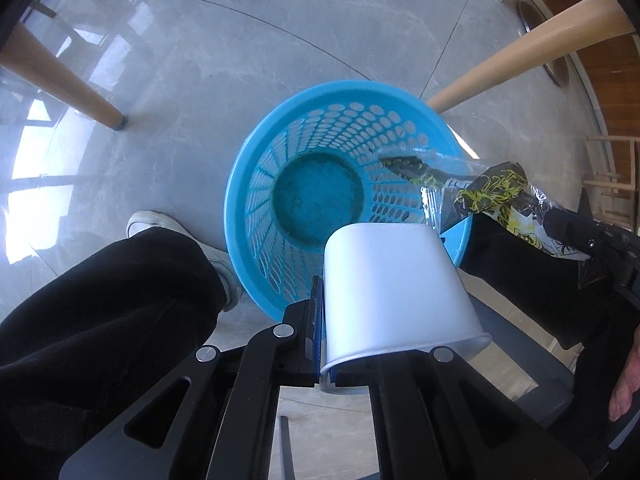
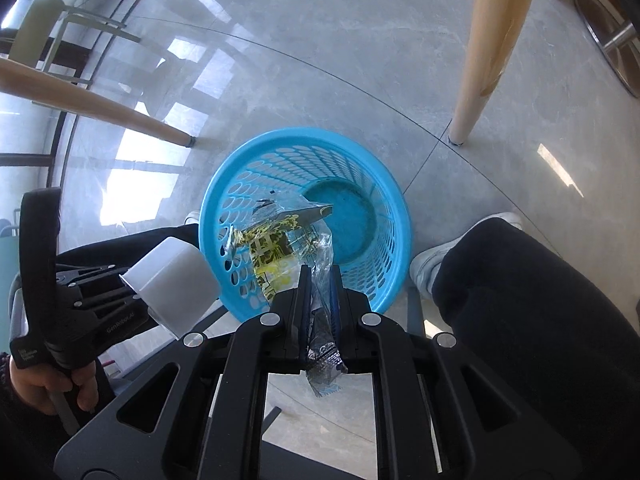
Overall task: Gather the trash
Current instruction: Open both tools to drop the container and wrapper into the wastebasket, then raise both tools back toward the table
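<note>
bin: blue perforated basket (image 1: pixel 256 184) stands on the grey floor between the person's feet; bottom looks bare, no trash inside yet.
left gripper (image 1: pixel 324 344): jaws pinched tight on the rim wall of a white paper cup (image 1: pixel 392 276), one finger inside, one outside. Cup is tilted, base pointing down toward the basket, hanging over its near rim.
right gripper (image 2: pixel 319 304): jaws nearly closed, clamping a crinkly clear wrapper with black-and-yellow print (image 2: pixel 276 248). Free end of the wrapper hangs over the basket mouth, a short tail sticks out behind the fingers.
done: judging by this, both pieces are picked up and brought above the bin.
left: release both; cup sits at the near rim edge, so it probably needs a nudge further over the opening or it could bounce off. Any further trash elsewhere: no telling from here.
hidden: basket's near wall and part of the floor of it covered by cup and wrapper. Cup's mouth and inside not visible, contents unknown. Wrapper print unreadable. Table top out of frame, only wooden legs (image 2: pixel 492 52) show. Person: only dark trousers, white shoes (image 1: pixel 160 224), a bit of hand.
</note>
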`<state>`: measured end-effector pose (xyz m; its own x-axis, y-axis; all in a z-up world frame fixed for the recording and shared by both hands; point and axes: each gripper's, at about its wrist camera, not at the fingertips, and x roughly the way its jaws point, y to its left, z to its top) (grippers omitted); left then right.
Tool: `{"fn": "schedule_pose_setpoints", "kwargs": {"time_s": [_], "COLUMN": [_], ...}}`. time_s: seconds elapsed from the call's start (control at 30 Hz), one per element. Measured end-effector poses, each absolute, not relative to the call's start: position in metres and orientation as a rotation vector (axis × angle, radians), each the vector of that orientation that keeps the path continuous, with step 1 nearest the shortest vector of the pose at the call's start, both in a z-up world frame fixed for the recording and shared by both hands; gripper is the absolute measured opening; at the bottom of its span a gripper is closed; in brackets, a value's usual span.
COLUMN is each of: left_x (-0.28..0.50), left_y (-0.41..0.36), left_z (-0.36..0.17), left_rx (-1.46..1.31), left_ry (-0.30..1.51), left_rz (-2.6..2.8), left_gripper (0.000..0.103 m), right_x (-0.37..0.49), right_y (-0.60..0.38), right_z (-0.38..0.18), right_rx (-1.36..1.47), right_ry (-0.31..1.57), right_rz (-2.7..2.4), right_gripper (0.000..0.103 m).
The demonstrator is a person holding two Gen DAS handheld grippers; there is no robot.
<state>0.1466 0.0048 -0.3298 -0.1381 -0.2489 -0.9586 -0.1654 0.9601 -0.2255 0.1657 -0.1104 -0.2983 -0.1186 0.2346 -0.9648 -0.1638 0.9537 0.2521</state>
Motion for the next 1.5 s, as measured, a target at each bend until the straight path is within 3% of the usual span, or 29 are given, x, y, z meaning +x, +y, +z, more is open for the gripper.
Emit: {"fn": "schedule_pose_setpoints", "kwargs": {"time_s": [0.3, 0.37, 0.4, 0.43, 0.5, 0.53, 0.6, 0.77, 0.87, 1.5], "left_x": [0.151, 0.152, 0.152, 0.152, 0.152, 0.152, 0.152, 0.152, 0.15, 0.124], "left_y": [0.0, 0.0, 0.0, -0.001, -0.002, -0.003, -0.002, 0.0, -0.001, 0.005], "left_z": [-0.335, -0.336, -0.337, -0.338, -0.338, -0.337, -0.335, -0.333, -0.331, -0.274], "left_rx": [-0.289, -0.28, -0.274, -0.269, -0.252, -0.24, -0.231, -0.254, -0.244, -0.267], "left_ry": [1.714, 1.715, 1.716, 1.716, 1.713, 1.708, 1.694, 1.689, 1.686, 1.583], "left_rz": [-0.089, -0.089, -0.085, -0.083, -0.074, -0.067, -0.061, -0.054, -0.059, -0.063], "left_gripper": [0.004, 0.008, 0.014, 0.018, 0.047, 0.052, 0.074, 0.093, 0.097, 0.097], "right_x": [0.167, 0.168, 0.168, 0.169, 0.168, 0.168, 0.168, 0.168, 0.168, 0.135], "right_y": [-0.11, -0.111, -0.111, -0.11, -0.109, -0.109, -0.111, -0.115, -0.119, -0.126], "right_z": [-0.312, -0.313, -0.313, -0.313, -0.312, -0.312, -0.312, -0.311, -0.308, -0.255], "right_rx": [0.093, 0.11, 0.113, 0.109, 0.1, 0.099, 0.09, 0.085, 0.111, 0.102], "right_ry": [1.691, 1.69, 1.686, 1.683, 1.672, 1.67, 1.667, 1.65, 1.635, 1.541], "right_rz": [0.324, 0.312, 0.308, 0.301, 0.29, 0.288, 0.273, 0.248, 0.24, 0.296], "right_gripper": [0.011, 0.019, 0.025, 0.04, 0.057, 0.063, 0.078, 0.091, 0.094, 0.094]}}
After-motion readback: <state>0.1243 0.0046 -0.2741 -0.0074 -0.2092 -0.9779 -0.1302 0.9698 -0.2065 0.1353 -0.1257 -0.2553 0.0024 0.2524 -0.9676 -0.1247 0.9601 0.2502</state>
